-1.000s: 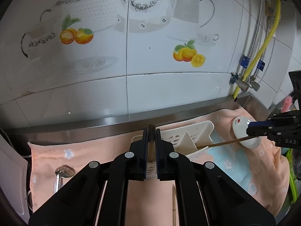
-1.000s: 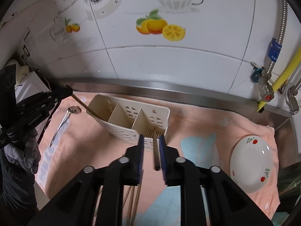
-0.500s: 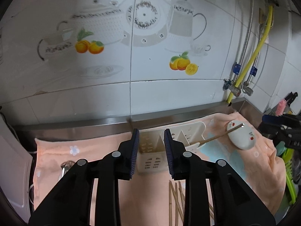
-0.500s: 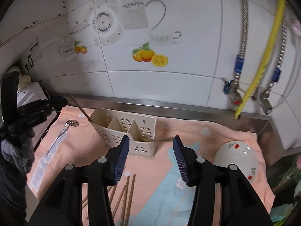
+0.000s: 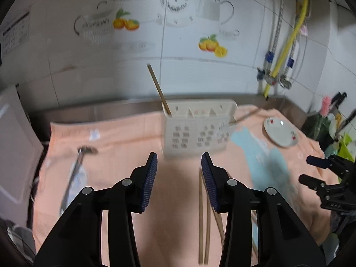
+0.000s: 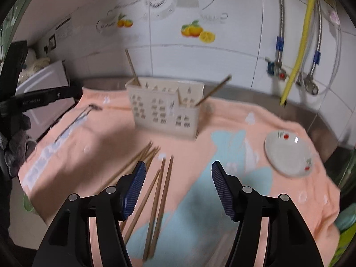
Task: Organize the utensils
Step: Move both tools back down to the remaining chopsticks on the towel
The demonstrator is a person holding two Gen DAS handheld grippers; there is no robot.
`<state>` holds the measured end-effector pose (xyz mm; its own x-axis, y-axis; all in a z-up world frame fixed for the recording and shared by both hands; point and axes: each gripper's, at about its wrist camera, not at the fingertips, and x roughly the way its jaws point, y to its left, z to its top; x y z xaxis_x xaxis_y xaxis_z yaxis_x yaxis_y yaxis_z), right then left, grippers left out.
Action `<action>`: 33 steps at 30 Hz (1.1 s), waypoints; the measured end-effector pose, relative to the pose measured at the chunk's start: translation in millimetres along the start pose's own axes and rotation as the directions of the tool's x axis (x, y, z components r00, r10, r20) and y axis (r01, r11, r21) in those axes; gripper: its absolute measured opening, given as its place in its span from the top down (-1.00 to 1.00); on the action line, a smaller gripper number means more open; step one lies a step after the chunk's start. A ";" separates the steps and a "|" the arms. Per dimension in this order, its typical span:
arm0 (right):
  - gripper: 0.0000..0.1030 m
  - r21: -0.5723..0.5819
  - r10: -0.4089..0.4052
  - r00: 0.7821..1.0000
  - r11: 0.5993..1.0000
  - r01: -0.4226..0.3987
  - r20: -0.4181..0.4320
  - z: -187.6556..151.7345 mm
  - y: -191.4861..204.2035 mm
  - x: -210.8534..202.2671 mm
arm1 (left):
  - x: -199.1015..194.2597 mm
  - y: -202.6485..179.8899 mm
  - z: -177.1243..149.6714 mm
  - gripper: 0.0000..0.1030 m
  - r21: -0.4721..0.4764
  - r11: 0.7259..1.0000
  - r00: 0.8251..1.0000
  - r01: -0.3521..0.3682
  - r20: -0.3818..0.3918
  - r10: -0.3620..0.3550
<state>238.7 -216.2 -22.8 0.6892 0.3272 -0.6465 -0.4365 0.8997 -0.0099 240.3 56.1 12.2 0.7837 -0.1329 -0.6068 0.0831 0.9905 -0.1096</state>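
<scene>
In the left wrist view, the left tongs (image 5: 179, 173) fill the lower middle of the frame, spread wide and holding nothing. Above them stands the cream perforated plastic utensil holder (image 5: 197, 131) on the peach towel-covered surface (image 5: 124, 138), with one wooden chopstick (image 5: 159, 89) leaning out of its left compartment. A metal spoon (image 5: 76, 166) lies at the left, a white ceramic dish (image 5: 280, 131) at the right, and the right tongs (image 5: 311, 171) show at the right edge, released.

In the right wrist view, the right tongs (image 6: 178, 178) are parted and empty at lower centre, just over a loose scatter of wooden chopsticks (image 6: 155, 184). Another chopstick (image 6: 213, 90) leans from the holder's right compartment. I judge the task only begun: two sticks are stowed, while the scatter and spoon remain.
</scene>
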 end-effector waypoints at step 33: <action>0.56 0.055 -0.004 0.982 0.998 0.014 -0.189 -125.1 31.6 68.0 | 46.1 -20.3 -146.7 0.59 -0.028 0.997 0.963 0.072 -0.259 -0.076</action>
<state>199.4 -201.7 -162.5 0.5689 0.2633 -0.7791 -0.3943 0.9187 0.0226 184.5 24.7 -129.1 0.5888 -0.2128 -0.7798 0.1219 0.9771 -0.1746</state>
